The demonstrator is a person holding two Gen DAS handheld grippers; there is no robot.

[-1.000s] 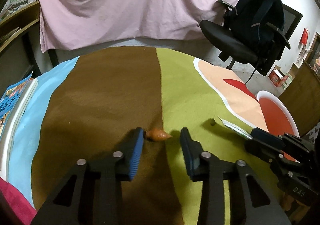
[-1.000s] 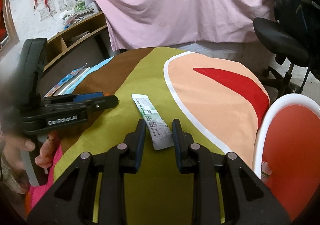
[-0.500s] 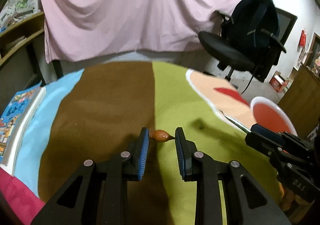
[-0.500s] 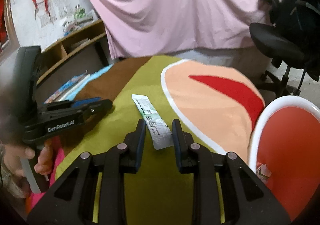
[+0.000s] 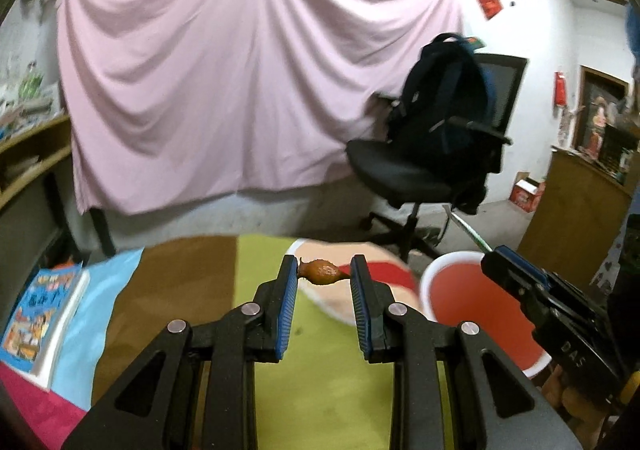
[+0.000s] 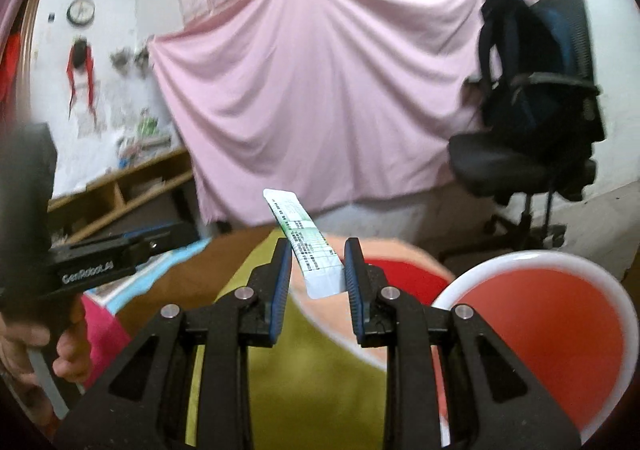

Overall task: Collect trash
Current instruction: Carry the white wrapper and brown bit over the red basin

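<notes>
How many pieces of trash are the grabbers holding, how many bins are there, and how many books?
Trash pieces held: 2, the brown scrap in the left gripper and the white wrapper in the right gripper
Red bins: 1
Books: 1
Total: 4

Both grippers are the same build: the left gripper (image 5: 325, 277) and right gripper (image 6: 316, 262) have chunky matte-black plastic fingers with triangular cutouts, round silver screws (image 5: 177, 326) at the pivots, and ribbed blue rubber pads (image 5: 287, 306) lining the insides. White "GenRobot.ai" lettering (image 6: 87, 273) runs along the left one's side, and the right one's side reads "DAS".
</notes>
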